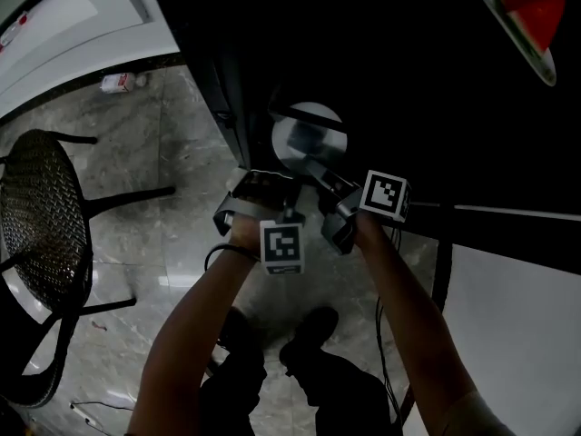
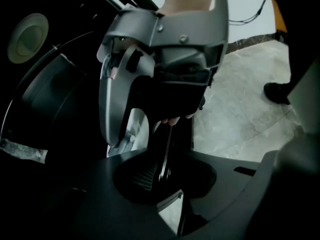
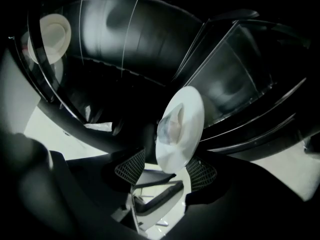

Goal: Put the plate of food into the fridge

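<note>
Head view: plate [image 1: 309, 139] before the dark fridge [image 1: 408, 80], its rim in the right gripper [image 1: 315, 167]; left gripper [image 1: 265, 189] just beside. Left gripper view: jaws almost together, nothing between. Right gripper view: jaws clamped on the plate's rim, plate tilted.

The floor [image 1: 136, 153] consists of polished grey marble-pattern tiles that reflect weak light; the rest of the room is dim. A black mesh chair [image 1: 41, 225] on thin black legs stands on the floor at the left. A small white carton [image 1: 118, 82] lies beside the curved white wall base [image 1: 54, 34] at the upper left, and a white panel [image 1: 517, 316] occupies the lower right.
</note>
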Action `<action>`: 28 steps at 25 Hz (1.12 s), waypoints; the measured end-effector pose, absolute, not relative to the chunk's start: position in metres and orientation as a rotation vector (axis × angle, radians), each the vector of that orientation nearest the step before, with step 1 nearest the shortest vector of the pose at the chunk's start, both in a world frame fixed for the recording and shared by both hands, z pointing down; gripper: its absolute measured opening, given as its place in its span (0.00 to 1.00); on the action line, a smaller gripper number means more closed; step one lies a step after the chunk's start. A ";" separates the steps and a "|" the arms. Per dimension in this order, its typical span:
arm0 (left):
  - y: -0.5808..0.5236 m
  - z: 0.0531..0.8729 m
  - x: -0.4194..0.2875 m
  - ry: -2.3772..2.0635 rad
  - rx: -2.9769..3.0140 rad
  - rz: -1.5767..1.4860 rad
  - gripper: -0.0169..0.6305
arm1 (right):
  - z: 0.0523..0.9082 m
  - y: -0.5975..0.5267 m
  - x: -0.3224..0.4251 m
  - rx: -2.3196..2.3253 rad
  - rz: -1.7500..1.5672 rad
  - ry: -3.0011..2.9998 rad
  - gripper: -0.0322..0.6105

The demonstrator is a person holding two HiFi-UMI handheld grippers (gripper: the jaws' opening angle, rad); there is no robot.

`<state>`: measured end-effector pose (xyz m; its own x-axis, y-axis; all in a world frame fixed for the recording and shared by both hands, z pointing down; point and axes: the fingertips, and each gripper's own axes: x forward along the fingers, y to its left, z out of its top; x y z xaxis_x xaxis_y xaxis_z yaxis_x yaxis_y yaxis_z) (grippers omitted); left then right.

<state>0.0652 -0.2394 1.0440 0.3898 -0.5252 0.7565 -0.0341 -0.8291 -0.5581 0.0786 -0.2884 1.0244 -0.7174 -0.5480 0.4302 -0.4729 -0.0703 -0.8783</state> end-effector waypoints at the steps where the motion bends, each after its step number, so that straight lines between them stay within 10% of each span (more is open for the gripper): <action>1: -0.242 1.044 0.063 0.507 -2.202 -1.444 0.14 | 1.022 -0.287 0.077 -1.143 -1.928 2.135 0.40; 26: -0.201 1.028 0.049 0.657 -2.446 -1.454 0.11 | 0.983 -0.221 0.062 -0.998 -1.880 2.455 0.40; 28: -0.182 1.019 0.041 0.641 -2.475 -1.473 0.11 | 0.968 -0.206 0.060 -1.040 -1.878 2.427 0.24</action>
<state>0.0413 -0.1824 1.0185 0.4127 -0.4558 0.7886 -0.2663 -0.8884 -0.3741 0.0601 -0.2056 0.9679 -0.7896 -0.4224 0.4451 -0.5368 0.1241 -0.8345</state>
